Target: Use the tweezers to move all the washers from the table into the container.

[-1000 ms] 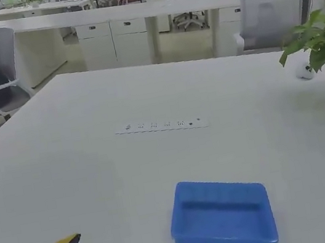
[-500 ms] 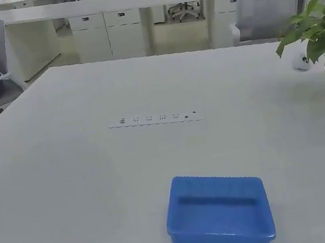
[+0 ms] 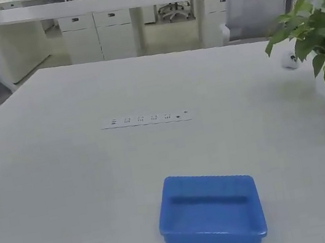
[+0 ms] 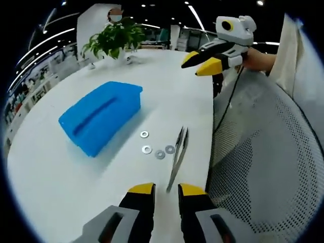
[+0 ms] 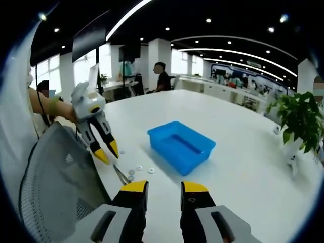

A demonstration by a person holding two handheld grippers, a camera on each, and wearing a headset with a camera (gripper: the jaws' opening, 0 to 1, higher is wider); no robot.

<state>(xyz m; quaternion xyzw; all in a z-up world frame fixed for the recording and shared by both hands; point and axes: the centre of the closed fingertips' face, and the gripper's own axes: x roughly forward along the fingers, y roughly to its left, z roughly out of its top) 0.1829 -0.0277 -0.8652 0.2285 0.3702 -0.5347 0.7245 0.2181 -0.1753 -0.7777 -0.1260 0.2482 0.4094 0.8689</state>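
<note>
My left gripper (image 4: pixel 166 190), jaws spread and empty, is lined up with the tweezers (image 4: pixel 177 152) to take them. Four washers (image 4: pixel 160 154) lie beside them, near the blue container (image 4: pixel 101 116). Also my right gripper (image 5: pixel 164 188) is spread, holding nothing.

The blue rectangular plastic container (image 3: pixel 210 213) looks smooth and faintly glossy on the matt white tabletop (image 3: pixel 68 193). The slim grey metal tweezers (image 4: pixel 177 152) and small round metal washers (image 4: pixel 147 149) shine; the grey chair back (image 4: pixel 263 167) is mesh.
</note>
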